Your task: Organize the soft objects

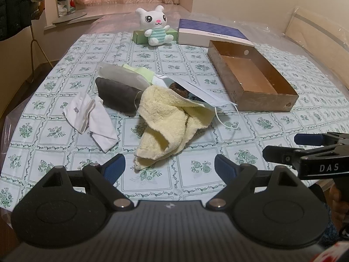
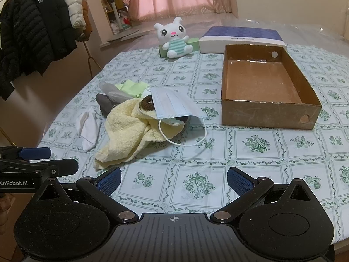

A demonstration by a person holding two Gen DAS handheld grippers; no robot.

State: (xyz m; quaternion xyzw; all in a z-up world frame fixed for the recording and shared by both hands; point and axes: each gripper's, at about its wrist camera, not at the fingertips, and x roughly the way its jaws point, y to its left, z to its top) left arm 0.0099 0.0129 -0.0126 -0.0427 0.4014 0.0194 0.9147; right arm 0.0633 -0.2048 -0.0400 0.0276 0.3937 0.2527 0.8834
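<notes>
Right wrist view: cardboard box (image 2: 270, 118) holds nothing; yellow towel (image 2: 126, 135) outside.

the brown crocheted piece (image 2: 146, 104) is mostly buried between the yellow towel (image 2: 128, 128) and the face mask (image 2: 174, 106), so its shape cannot be told. the dark grey cushion (image 1: 118, 95) is partly covered by a translucent bag (image 1: 122, 75), and the print on the white sock (image 1: 76, 109) is too small to read. the green box (image 1: 139, 36) sits half behind the plush bunny (image 1: 156, 25), and the right gripper (image 1: 281, 146) is cut off by the left view's edge.
</notes>
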